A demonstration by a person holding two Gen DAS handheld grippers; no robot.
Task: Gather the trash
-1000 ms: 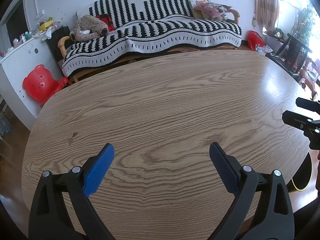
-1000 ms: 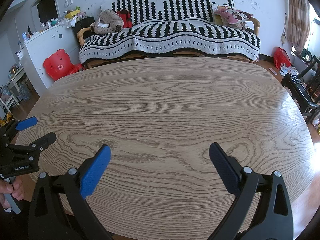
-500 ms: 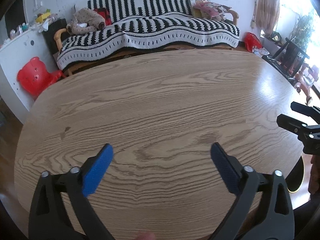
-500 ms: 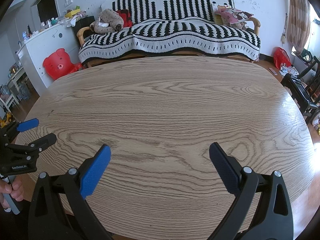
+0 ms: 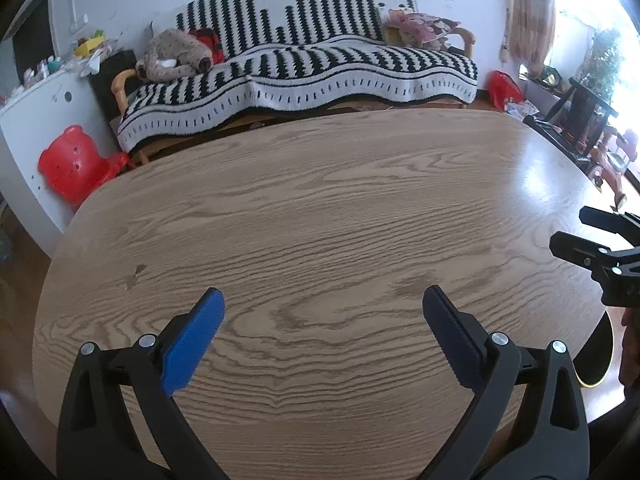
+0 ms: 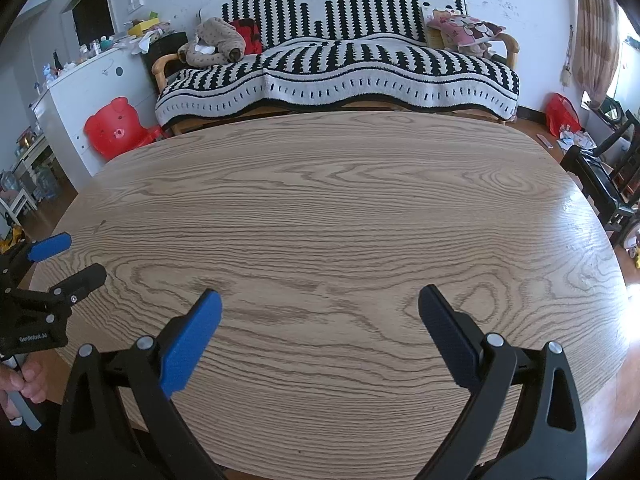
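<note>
The left gripper (image 5: 323, 300) hung with its blue pads spread wide and empty over the wooden table (image 5: 320, 208). The right gripper (image 6: 320, 300) was likewise spread and empty. No trash showed on the table; a striped sofa (image 6: 340, 68) stood behind.

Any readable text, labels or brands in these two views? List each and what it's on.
"GenRobot.AI": small white print on the black body of the left gripper, seen at the left edge of the right wrist view.
Pink cushion on the sofa: has a printed picture, any lettering too blurred to read.
Nothing readable on the table or elsewhere.
</note>
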